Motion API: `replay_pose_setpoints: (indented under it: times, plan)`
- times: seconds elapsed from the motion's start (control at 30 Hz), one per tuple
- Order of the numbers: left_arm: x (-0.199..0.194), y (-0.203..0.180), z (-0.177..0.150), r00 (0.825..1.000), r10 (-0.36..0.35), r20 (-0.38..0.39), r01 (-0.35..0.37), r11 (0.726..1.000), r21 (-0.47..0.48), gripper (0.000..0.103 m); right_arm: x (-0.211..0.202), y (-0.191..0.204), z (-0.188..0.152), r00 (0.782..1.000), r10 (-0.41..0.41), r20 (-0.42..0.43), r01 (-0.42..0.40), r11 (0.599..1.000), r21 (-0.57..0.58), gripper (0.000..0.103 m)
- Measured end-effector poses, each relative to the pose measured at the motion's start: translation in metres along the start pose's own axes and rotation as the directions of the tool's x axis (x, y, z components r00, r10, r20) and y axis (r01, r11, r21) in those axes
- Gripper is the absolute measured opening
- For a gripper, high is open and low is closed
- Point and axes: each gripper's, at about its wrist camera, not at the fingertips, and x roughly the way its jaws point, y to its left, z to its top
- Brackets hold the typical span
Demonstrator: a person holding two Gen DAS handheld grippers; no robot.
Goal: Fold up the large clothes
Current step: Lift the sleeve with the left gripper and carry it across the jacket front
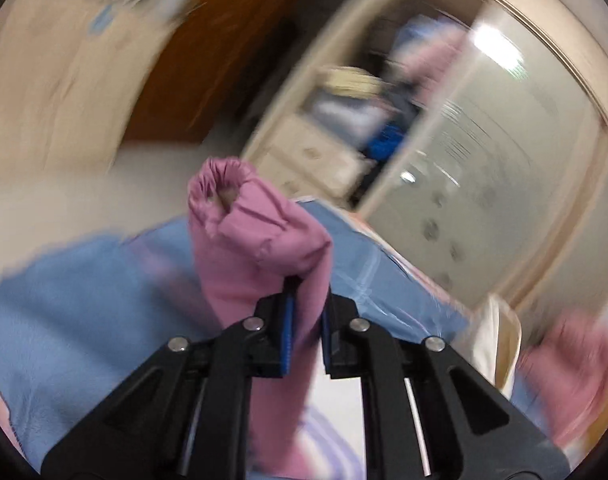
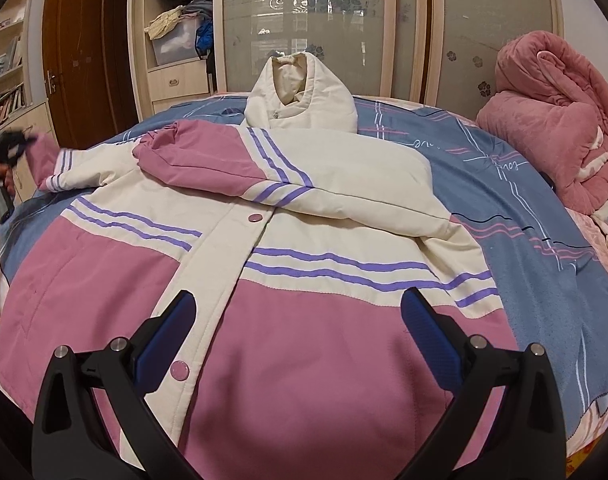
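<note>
While the left-wrist picture is smeared with blur, I can make out my left gripper (image 1: 306, 312) clamped tight on the pink sleeve (image 1: 255, 248) of the jacket, its blue pads pinching the fabric just below the gathered cuff (image 1: 219, 184), which stands up above the fingers. Behind the sleeve lies the blue bedspread (image 1: 83, 292), and farther back an open wardrobe (image 1: 344, 128) with drawers and piled cloth.

From my right wrist I see the jacket (image 2: 304, 360) spread front-up across the blue bedspread (image 2: 544, 280), pink below, cream above, with purple stripes and pink snap buttons down the placket. One sleeve (image 2: 207, 160) is folded across the chest. The other sleeve (image 2: 63, 168) stretches off toward the left edge, where a dark, blurred shape that I take for the left gripper (image 2: 11, 144) meets its pink end. The cream hood (image 2: 299, 96) stands upright at the far end of the bed. My right gripper (image 2: 299, 344) hovers above the jacket's lower pink panel with its fingers spread wide and nothing between them. A rumpled pink quilt (image 2: 552, 120) sits on the bed at right, well apart from the jacket.
</note>
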Motion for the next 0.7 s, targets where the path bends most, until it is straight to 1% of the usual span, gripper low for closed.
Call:
replay_pose_setpoints:
  times: [0.03, 0.1, 0.17, 0.23, 0.3, 0.33, 0.37, 0.4, 0.43, 0.47, 0.5, 0.53, 0.57, 0.6, 0.63, 0.67, 0.7]
  plan:
    - [-0.002, -0.027, -0.004, 1.0, -0.03, -0.003, 0.03, 0.998, 0.051, 0.011, 0.0, 0.0, 0.0, 1.0, 0.001, 0.0, -0.001, 1.0, 0.001, 0.102]
    - [0.0, -0.081, -0.017, 0.994, -0.102, -0.049, 0.108, 0.985, 0.138, 0.011, 0.0, 0.0, 0.0, 1.0, 0.004, 0.001, -0.004, 1.0, 0.003, 0.102]
    - [0.007, -0.137, -0.044, 0.98, -0.157, -0.122, 0.181, 0.958, 0.223, 0.011, 0.002, -0.001, -0.001, 1.0, 0.003, -0.002, -0.003, 1.0, 0.005, 0.102]
    - [0.014, -0.171, -0.071, 0.965, -0.183, -0.188, 0.232, 0.93, 0.286, 0.011, 0.003, -0.002, -0.001, 1.0, 0.002, -0.012, -0.002, 1.0, 0.012, 0.102]
    - [0.025, -0.205, -0.108, 0.941, -0.203, -0.272, 0.289, 0.9, 0.327, 0.012, 0.004, -0.004, -0.002, 1.0, 0.0, -0.016, 0.0, 1.0, 0.018, 0.102]
    - [0.031, -0.215, -0.122, 0.929, -0.201, -0.31, 0.304, 0.892, 0.334, 0.012, 0.004, -0.005, -0.002, 1.0, -0.001, -0.017, 0.001, 1.0, 0.02, 0.102]
    - [0.041, -0.225, -0.137, 0.914, -0.188, -0.359, 0.316, 0.885, 0.342, 0.013, 0.003, -0.006, -0.002, 1.0, 0.0, -0.016, 0.001, 1.0, 0.026, 0.102]
    - [0.053, -0.232, -0.158, 0.892, -0.159, -0.424, 0.323, 0.879, 0.35, 0.015, 0.003, -0.007, -0.002, 1.0, 0.002, -0.016, -0.002, 1.0, 0.031, 0.102]
    - [0.06, -0.236, -0.172, 0.876, -0.141, -0.461, 0.325, 0.878, 0.351, 0.022, 0.003, -0.008, -0.001, 1.0, 0.005, -0.014, -0.005, 0.999, 0.034, 0.102]
    - [0.069, -0.238, -0.186, 0.865, -0.121, -0.487, 0.323, 0.877, 0.356, 0.036, 0.002, -0.008, -0.001, 1.0, 0.006, -0.011, -0.006, 0.999, 0.034, 0.102]
    - [0.075, -0.241, -0.199, 0.856, -0.099, -0.508, 0.323, 0.869, 0.374, 0.044, 0.001, -0.008, -0.001, 1.0, 0.007, -0.009, -0.007, 0.999, 0.033, 0.102]
    - [0.079, -0.242, -0.205, 0.85, -0.098, -0.517, 0.331, 0.864, 0.38, 0.063, 0.0, -0.008, -0.001, 1.0, 0.01, -0.007, -0.01, 0.999, 0.031, 0.102]
    - [0.077, -0.246, -0.208, 0.842, -0.126, -0.524, 0.363, 0.852, 0.378, 0.08, 0.0, -0.008, -0.001, 1.0, 0.013, -0.006, -0.012, 0.999, 0.03, 0.102]
    - [0.074, -0.249, -0.206, 0.843, -0.144, -0.519, 0.381, 0.84, 0.386, 0.088, 0.0, -0.008, -0.001, 1.0, 0.015, -0.005, -0.015, 1.0, 0.028, 0.102]
    - [0.067, -0.252, -0.204, 0.851, -0.158, -0.501, 0.392, 0.826, 0.405, 0.1, -0.001, -0.008, -0.001, 1.0, 0.016, -0.005, -0.016, 1.0, 0.026, 0.102]
    - [0.06, -0.254, -0.204, 0.86, -0.163, -0.484, 0.392, 0.818, 0.421, 0.101, -0.001, -0.009, -0.002, 1.0, 0.017, -0.005, -0.017, 1.0, 0.026, 0.102]
    - [0.05, -0.257, -0.201, 0.871, -0.173, -0.46, 0.395, 0.803, 0.446, 0.101, -0.001, -0.01, -0.001, 1.0, 0.017, -0.005, -0.017, 0.999, 0.027, 0.102]
